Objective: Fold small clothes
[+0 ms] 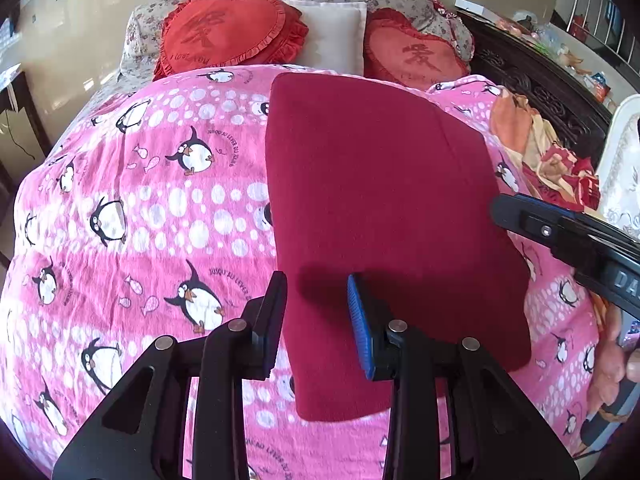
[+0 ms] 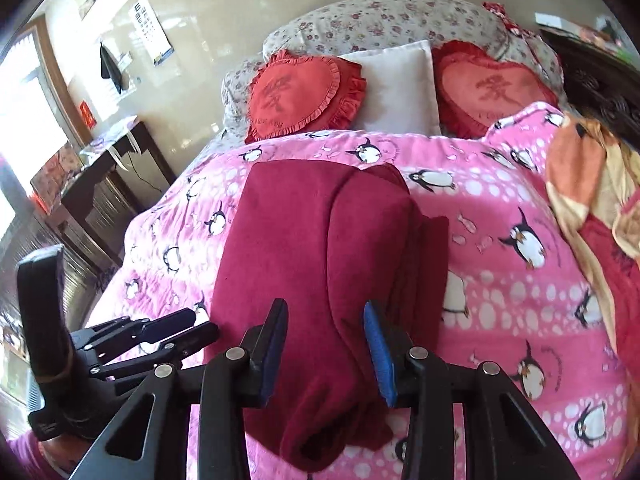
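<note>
A dark red garment (image 1: 384, 216) lies folded lengthwise on the pink penguin blanket (image 1: 160, 208). My left gripper (image 1: 318, 322) is open and empty, hovering over the garment's near left edge. The right gripper (image 1: 560, 236) enters that view from the right, beside the garment's right edge. In the right wrist view the garment (image 2: 320, 264) shows a folded ridge down its middle. My right gripper (image 2: 326, 354) is open just above its near end, with nothing held. The left gripper (image 2: 160, 332) shows at the lower left, beside the garment.
Two red heart cushions (image 1: 228, 28) and a white pillow (image 1: 332, 36) lie at the bed's head. Crumpled orange and red clothes (image 1: 552, 160) lie at the right edge of the bed. A dark carved headboard (image 1: 540, 92) and a desk (image 2: 104, 184) flank the bed.
</note>
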A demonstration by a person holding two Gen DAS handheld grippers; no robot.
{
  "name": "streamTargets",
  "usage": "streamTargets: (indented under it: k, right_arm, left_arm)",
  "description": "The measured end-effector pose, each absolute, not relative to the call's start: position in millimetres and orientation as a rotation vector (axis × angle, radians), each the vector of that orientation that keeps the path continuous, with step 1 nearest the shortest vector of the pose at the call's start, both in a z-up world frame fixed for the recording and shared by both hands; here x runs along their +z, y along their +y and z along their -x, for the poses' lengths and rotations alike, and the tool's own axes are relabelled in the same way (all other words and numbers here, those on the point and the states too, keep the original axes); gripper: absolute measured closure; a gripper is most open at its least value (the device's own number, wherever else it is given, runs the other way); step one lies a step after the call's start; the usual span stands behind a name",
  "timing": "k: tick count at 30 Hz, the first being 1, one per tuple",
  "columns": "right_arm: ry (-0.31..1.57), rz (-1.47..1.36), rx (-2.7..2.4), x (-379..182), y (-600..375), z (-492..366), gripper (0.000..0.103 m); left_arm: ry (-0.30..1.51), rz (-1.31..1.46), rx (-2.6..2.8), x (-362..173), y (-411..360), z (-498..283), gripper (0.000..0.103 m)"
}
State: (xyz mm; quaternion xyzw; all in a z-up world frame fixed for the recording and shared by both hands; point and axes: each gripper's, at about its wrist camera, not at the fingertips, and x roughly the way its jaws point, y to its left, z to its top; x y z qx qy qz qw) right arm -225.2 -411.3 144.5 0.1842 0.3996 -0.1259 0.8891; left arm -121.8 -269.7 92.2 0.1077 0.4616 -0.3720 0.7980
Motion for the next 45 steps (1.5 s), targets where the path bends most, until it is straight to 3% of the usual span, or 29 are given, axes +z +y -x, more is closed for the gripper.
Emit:
streamTargets:
  k: [7,11,24,28,33,36,38,40,45]
  right_arm:
    - [0.879,-0.375,-0.336,113,-449,198,0.066]
    - [0.879,-0.366,-0.351,104,-458,192,0.065]
    - [0.878,-0.43,-0.344,122,-448,211,0.064]
    - [0.84,-0.435,-0.302,130,-428,231,0.063]
    - [0.926,-0.404,-0.333,95,-422,232,0.055]
    - [0.862,-0.534,-0.283,97,-437,244,0.052]
    - [0.826,-0.564,-0.278,99,-446,250,0.043]
    - [0.803,-0.565,-0.303,99,-454,255,0.034]
    - [0.762,-0.65,-0.272,90,-472,256,0.031]
  left_arm:
    - [0.991,-0.227,-0.788,83,-284,108,0.063]
    - [0.991,-0.226,-0.787,79,-290,104,0.062]
    - [1.006,-0.194,-0.768,76,-283,108,0.056]
    - [1.03,-0.141,-0.762,76,-275,106,0.044]
    - [1.115,-0.026,-0.797,68,-267,98,0.039]
    - [1.133,0.016,-0.841,70,-260,94,0.037]
    - [1.126,0.045,-0.863,70,-256,89,0.029]
    - [1.132,0.078,-0.871,69,-256,83,0.028]
    - [1.179,0.12,-0.892,56,-264,74,0.027]
